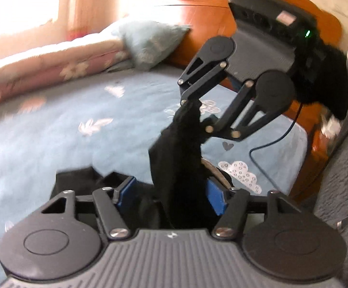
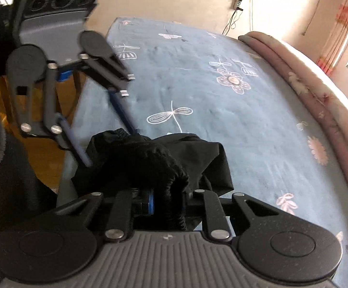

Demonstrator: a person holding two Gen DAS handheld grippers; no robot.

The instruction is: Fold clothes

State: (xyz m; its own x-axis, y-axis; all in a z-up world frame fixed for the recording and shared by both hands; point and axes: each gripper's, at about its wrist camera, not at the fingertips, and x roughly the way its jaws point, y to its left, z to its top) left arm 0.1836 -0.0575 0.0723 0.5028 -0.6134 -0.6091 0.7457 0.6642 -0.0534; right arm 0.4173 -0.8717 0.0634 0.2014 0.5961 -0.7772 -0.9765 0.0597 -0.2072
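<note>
A black garment [image 1: 178, 158] hangs bunched over the blue floral bedsheet [image 1: 53, 144]. In the left wrist view my right gripper [image 1: 198, 114] reaches in from the upper right and pinches the garment's top end. The cloth drops from there between the blue pads [image 1: 216, 196] of my left gripper [image 1: 171, 194], which stand wide apart and do not clamp it. In the right wrist view the garment [image 2: 210, 158] is gathered between the jaws of my right gripper [image 2: 166, 199], which is shut on it. My left gripper [image 2: 111, 147] comes in from the upper left, fingers spread at the cloth's edge.
A rolled pink floral quilt [image 1: 41, 64] and a pale blue pillow [image 1: 149, 43] lie along the bed's far side. A wooden headboard [image 1: 205, 24] stands behind, with a thin cable [image 1: 270, 144] on the sheet. Wooden floor [image 2: 37, 153] shows beside the bed edge. A grey fuzzy sleeve [image 1: 342, 168] is at the right.
</note>
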